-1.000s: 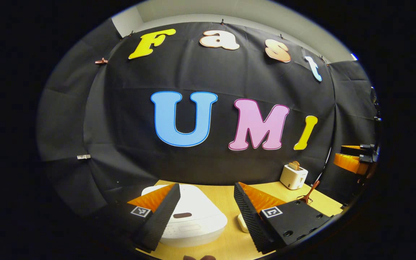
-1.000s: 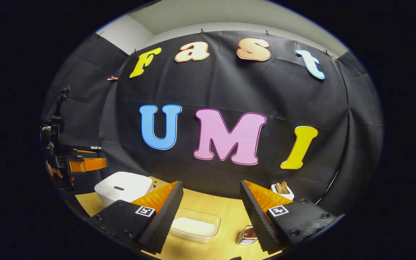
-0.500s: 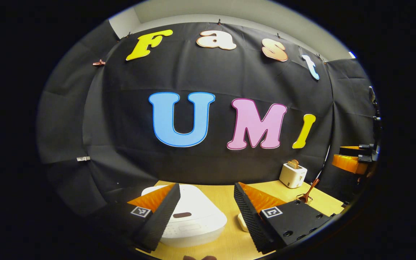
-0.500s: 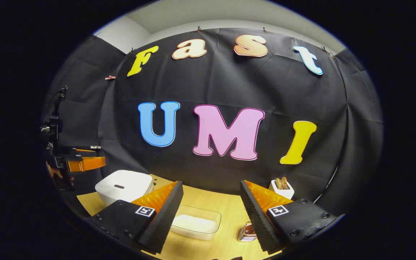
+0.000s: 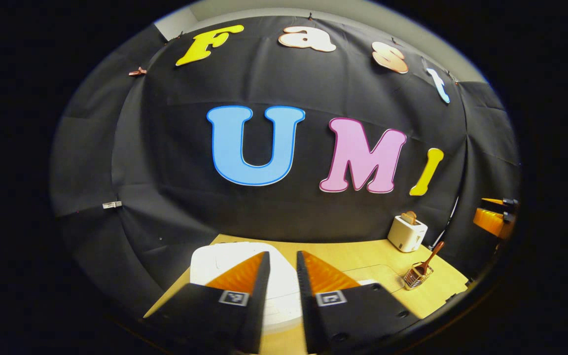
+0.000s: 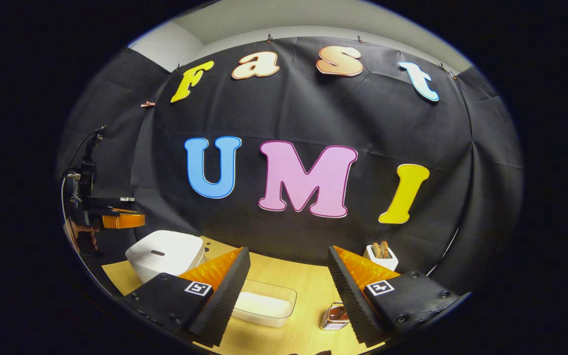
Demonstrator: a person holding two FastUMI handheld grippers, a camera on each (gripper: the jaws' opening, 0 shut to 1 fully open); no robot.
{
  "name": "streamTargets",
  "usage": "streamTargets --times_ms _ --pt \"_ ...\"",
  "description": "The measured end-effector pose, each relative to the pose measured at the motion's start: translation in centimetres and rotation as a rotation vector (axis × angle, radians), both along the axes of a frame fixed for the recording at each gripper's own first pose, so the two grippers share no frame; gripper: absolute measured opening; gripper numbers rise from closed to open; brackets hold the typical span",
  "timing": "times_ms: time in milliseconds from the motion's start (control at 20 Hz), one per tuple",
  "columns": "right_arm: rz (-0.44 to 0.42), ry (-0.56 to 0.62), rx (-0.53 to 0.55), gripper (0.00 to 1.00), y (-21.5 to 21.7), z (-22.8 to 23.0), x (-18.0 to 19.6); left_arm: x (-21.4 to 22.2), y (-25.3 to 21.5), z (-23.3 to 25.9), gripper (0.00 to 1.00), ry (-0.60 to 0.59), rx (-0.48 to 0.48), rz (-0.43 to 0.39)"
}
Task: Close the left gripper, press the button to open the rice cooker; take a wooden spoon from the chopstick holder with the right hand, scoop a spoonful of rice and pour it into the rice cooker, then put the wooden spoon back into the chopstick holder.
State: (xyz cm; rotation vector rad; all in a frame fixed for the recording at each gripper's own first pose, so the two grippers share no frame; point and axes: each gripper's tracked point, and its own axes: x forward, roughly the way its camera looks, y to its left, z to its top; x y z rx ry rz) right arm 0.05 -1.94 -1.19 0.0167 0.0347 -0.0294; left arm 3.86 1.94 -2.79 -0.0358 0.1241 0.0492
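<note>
**Cooker lidded, spoon in holder**

We see the left gripper (image 5: 282, 261) nearly closed above the lidded rice cooker (image 5: 225, 261); the right gripper (image 6: 289, 261) gapes, empty; the wooden spoon (image 5: 432, 254) stands in the chopstick holder (image 5: 413, 278) at four o'clock; rice fills the clear tub (image 6: 264, 303).

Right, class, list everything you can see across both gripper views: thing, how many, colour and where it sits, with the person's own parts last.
Rice cooker: one, white, lid down, left part of the table.
Rice container: one, clear with white rice, middle of the table in front.
Chopstick holder: one, metal wire, right of the container.
Wooden spoon: one, brown, standing in the holder.
Toaster: one, white, bread slices in it, back right by the wall.
Table: one, light wood.
Left gripper: one, fingers nearly together, above the cooker.
Right gripper: one, fingers wide apart, above the container.
Hand: one, holding the left gripper.
</note>
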Motion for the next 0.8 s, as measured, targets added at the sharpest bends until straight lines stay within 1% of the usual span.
streamTargets --times_ms 50,100,150,250,350,600,800 --pt "-0.003 0.002 0.002 0.97 -0.4 -0.1 0.2 0.5 0.8 -0.6 0.22 0.017 0.007 0.035" --pt "-0.006 0.005 0.005 0.97 -0.6 -0.2 0.3 0.8 1.5 -1.3 0.14 0.037 0.006 0.056" --pt "-0.007 0.008 0.006 0.97 -0.8 -0.3 0.4 1.1 1.6 -2.1 0.06 0.062 -0.007 0.053" --pt "-0.013 0.012 0.005 0.97 -1.3 -0.5 0.5 2.1 1.7 -4.2 0.05 0.114 -0.033 0.044" --pt "-0.017 0.022 0.007 0.97 -1.6 -0.9 0.7 3.1 2.5 -5.7 0.05 0.159 -0.051 0.055" --pt "-0.035 0.04 0.011 0.97 -2.6 -1.6 0.9 5.0 3.3 -8.8 0.05 0.245 -0.064 0.057" --pt "-0.059 0.045 0.013 0.97 -3.4 -2.0 0.8 5.6 3.9 -11.4 0.05 0.315 -0.068 0.075"
